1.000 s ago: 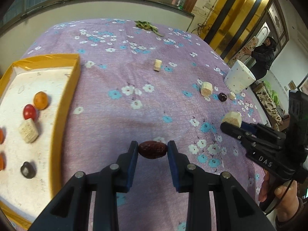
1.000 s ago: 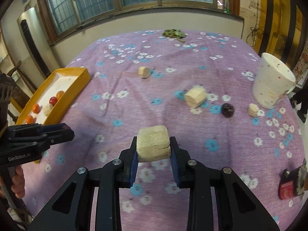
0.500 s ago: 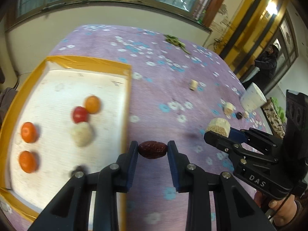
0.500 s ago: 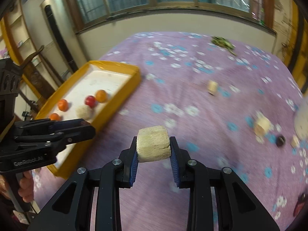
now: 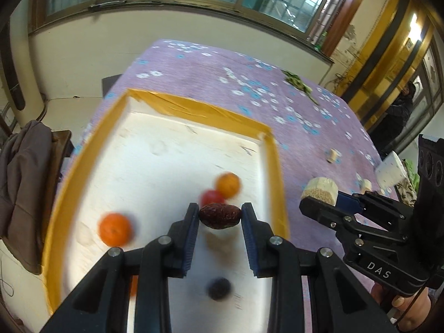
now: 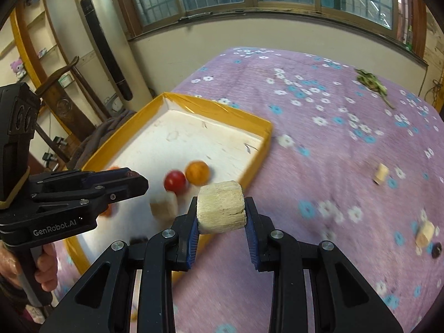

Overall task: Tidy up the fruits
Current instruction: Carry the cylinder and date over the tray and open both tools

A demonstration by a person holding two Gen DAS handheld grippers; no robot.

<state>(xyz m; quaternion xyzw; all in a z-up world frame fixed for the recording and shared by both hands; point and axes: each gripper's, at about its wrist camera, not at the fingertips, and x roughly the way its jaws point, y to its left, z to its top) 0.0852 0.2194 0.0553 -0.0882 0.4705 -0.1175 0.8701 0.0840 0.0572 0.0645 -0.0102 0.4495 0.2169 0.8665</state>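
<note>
My left gripper is shut on a dark red date and holds it above the yellow-rimmed white tray. In the tray lie an orange fruit, a red fruit, another orange fruit and a dark plum. My right gripper is shut on a pale fibrous cane chunk, held over the tray's right rim. The right gripper also shows in the left wrist view; the left gripper shows in the right wrist view.
On the purple flowered cloth lie cane pieces, a dark fruit and green leaves. A white cup stands far right. A chair with a grey garment stands left of the table.
Both grippers have swung left with their loads. The left gripper now hangs over the tray; the right gripper has come to the tray's right rim.
</note>
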